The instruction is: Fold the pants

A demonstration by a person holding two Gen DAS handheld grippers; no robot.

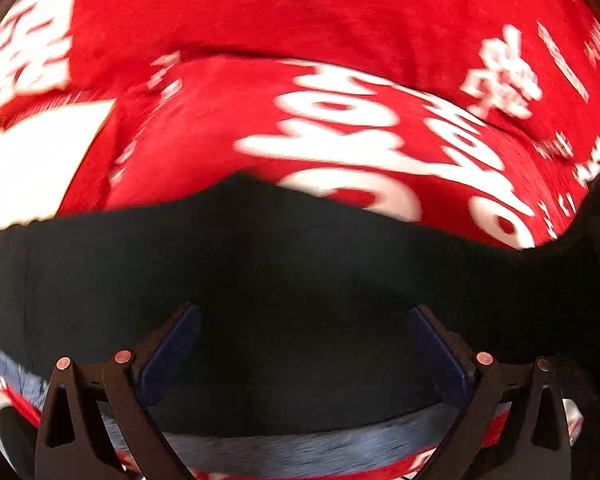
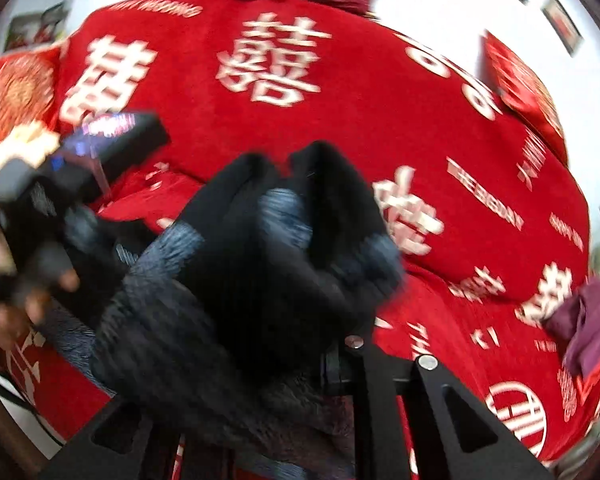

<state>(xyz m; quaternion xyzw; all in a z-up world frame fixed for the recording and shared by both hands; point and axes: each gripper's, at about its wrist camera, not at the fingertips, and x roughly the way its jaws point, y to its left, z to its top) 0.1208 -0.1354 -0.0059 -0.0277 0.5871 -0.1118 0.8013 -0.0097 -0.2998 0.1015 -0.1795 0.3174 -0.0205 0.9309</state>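
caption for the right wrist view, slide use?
Right gripper shut on bunched black pants, lifted over a red bedspread.

Black pants [image 2: 260, 264], grey-blue lining; red bedspread [image 2: 340, 128], white lettering.

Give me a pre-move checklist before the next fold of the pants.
1. Right gripper shut on the pants: ok; cloth is bunched over its fingers, jaws nearly closed.
2. Left gripper open: ok; its pads stand wide apart over the dark cloth.
3. Left gripper gripping cloth: not ok; the pads are not pressing on anything.
4. Pants lying flat: not ok; they are lifted and crumpled in the right wrist view.
5. Room on the bedspread ahead: ok; open red surface beyond the pants.
6. Purple cloth clear of the pants: ok; it lies apart at the edge.
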